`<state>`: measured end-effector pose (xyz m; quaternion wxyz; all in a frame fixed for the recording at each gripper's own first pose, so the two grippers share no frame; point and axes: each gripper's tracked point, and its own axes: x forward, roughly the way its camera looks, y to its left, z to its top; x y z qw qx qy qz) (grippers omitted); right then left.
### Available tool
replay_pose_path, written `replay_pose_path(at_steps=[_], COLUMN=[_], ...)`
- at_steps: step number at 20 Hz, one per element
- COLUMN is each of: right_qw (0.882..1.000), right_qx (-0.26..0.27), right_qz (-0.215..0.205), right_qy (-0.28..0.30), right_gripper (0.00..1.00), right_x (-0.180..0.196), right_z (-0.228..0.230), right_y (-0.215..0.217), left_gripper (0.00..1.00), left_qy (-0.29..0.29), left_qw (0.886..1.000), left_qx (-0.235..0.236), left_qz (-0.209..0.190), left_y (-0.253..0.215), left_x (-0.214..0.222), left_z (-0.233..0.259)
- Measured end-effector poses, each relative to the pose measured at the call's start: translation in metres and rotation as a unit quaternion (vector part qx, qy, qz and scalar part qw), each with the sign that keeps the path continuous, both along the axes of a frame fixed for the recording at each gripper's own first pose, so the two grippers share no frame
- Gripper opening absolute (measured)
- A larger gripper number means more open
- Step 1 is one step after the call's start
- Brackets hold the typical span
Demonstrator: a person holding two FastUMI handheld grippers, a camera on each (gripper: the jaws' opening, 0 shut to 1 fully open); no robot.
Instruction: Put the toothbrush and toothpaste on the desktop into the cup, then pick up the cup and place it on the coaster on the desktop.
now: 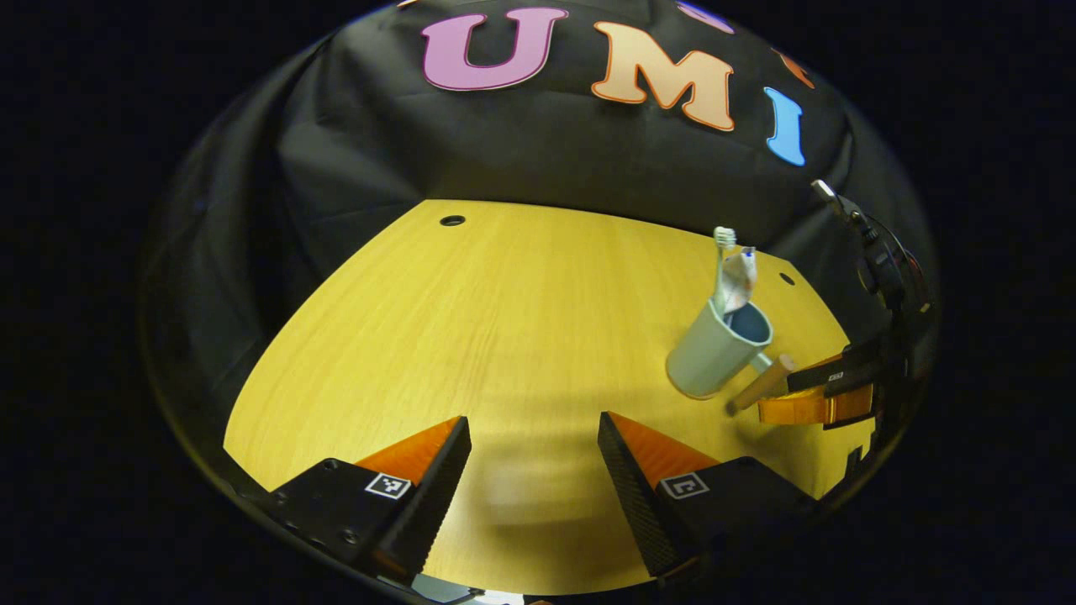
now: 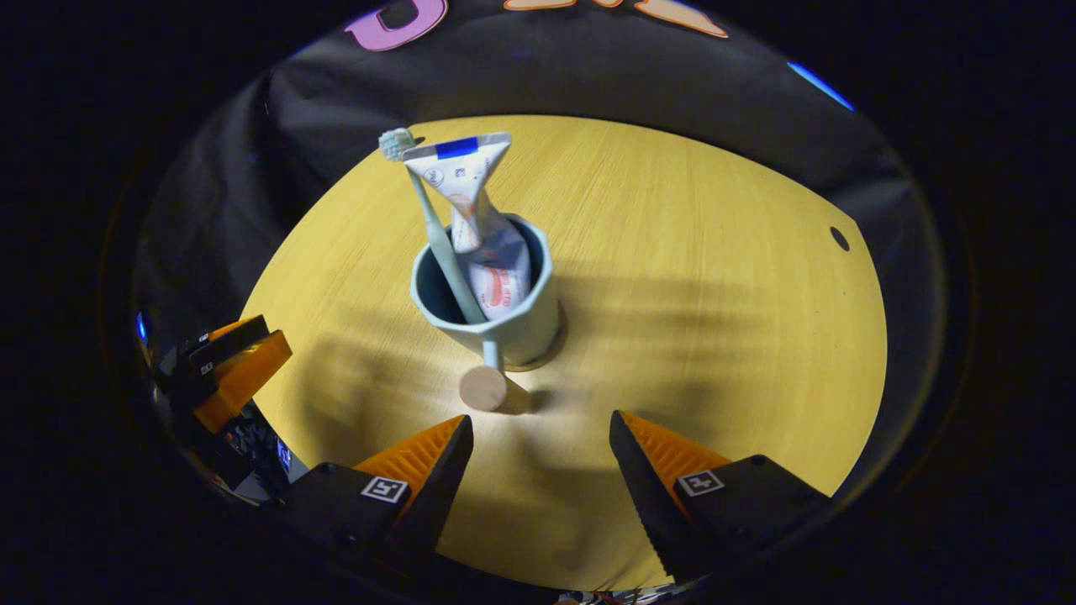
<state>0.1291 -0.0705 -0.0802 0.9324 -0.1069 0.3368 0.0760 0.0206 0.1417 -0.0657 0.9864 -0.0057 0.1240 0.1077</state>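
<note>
A yellow wood-grain bench [image 2: 672, 252] carries a coaster [image 2: 551, 349] at frame center, a cup [image 2: 513, 323] standing on it.

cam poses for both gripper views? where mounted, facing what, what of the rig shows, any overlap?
Left gripper view: rides the left gripper, facing across the desk; own fingers open at bottom, right gripper at far right.
Right gripper view: rides the right gripper, facing the cup on the coaster; own fingers open.
Shared: cup, toothbrush, toothpaste, desk.

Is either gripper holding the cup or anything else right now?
No. The left gripper and right gripper are open; the cup stands free.
</note>
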Motion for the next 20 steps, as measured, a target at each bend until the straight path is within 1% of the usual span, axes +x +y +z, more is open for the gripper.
replay_pose_path(at_steps=[1,2,3,4,5,6,7,8,9,10,12,13,14,16,17,18,19,20], right_qw=[1.0,1.0,0.999,0.998,0.995,0.992,0.987,0.981,0.974,0.966,0.952,0.947,0.942,0.935,0.932,0.93,0.929,0.928], right_qx=[0.004,0.009,0.018,0.031,0.05,0.071,0.091,0.11,0.128,0.146,0.175,0.182,0.185,0.188,0.191,0.194,0.197,0.199], right_qz=[-0.001,-0.006,-0.015,-0.026,-0.038,-0.048,-0.057,-0.065,-0.071,-0.076,-0.081,-0.083,-0.084,-0.089,-0.089,-0.09,-0.09,-0.089], right_qy=[-0.013,-0.025,-0.039,-0.055,-0.074,-0.096,-0.121,-0.146,-0.173,-0.199,-0.237,-0.253,-0.267,-0.286,-0.294,-0.298,-0.3,-0.303], right_gripper=[1.0,0.96,1.0,1.0,0.96,1.0,0.96,0.99,0.95,0.99,0.99,0.94,0.99,0.99,0.94,0.94,0.99,0.99], right_x=[-0.005,-0.013,-0.019,-0.022,-0.027,-0.03,-0.033,-0.038,-0.043,-0.05,-0.064,-0.07,-0.076,-0.089,-0.096,-0.102,-0.105,-0.109], right_z=[0.003,0.007,0.014,0.02,0.029,0.04,0.054,0.065,0.08,0.096,0.12,0.129,0.135,0.144,0.148,0.148,0.148,0.146], right_y=[-0.01,-0.021,-0.031,-0.039,-0.047,-0.054,-0.061,-0.068,-0.076,-0.084,-0.101,-0.11,-0.118,-0.138,-0.146,-0.151,-0.155,-0.159], left_gripper=[0.91,0.91,0.91,0.91,0.91,0.91,0.91,0.91,0.91,0.91,0.91,0.91,0.91,0.91,0.91,0.91,0.91,0.91], left_qy=[-0.001,-0.001,-0.002,-0.003,-0.006,-0.009,-0.012,-0.016,-0.02,-0.022,-0.026,-0.027,-0.029,-0.033,-0.036,-0.039,-0.044,-0.049], left_qw=[1.0,1.0,1.0,0.999,0.999,0.999,0.999,0.999,0.999,0.998,0.999,0.999,0.999,0.999,0.999,0.999,0.999,0.998], left_qx=[0.003,0.008,0.014,0.018,0.022,0.023,0.021,0.017,0.013,0.011,0.013,0.019,0.025,0.028,0.027,0.027,0.029,0.031], left_qz=[-0.009,-0.017,-0.025,-0.033,-0.039,-0.043,-0.044,-0.047,-0.049,-0.05,-0.044,-0.038,-0.03,-0.016,-0.01,-0.006,-0.001,0.003], left_y=[-0.009,-0.019,-0.03,-0.04,-0.049,-0.057,-0.065,-0.073,-0.08,-0.085,-0.089,-0.089,-0.088,-0.087,-0.086,-0.088,-0.088,-0.088], left_x=[0.003,0.006,0.009,0.01,0.012,0.012,0.013,0.012,0.012,0.011,0.008,0.005,0.003,-0.002,-0.005,-0.007,-0.009,-0.012], left_z=[0.003,0.004,0.006,0.009,0.012,0.015,0.018,0.022,0.026,0.027,0.031,0.033,0.034,0.035,0.037,0.037,0.039,0.041])
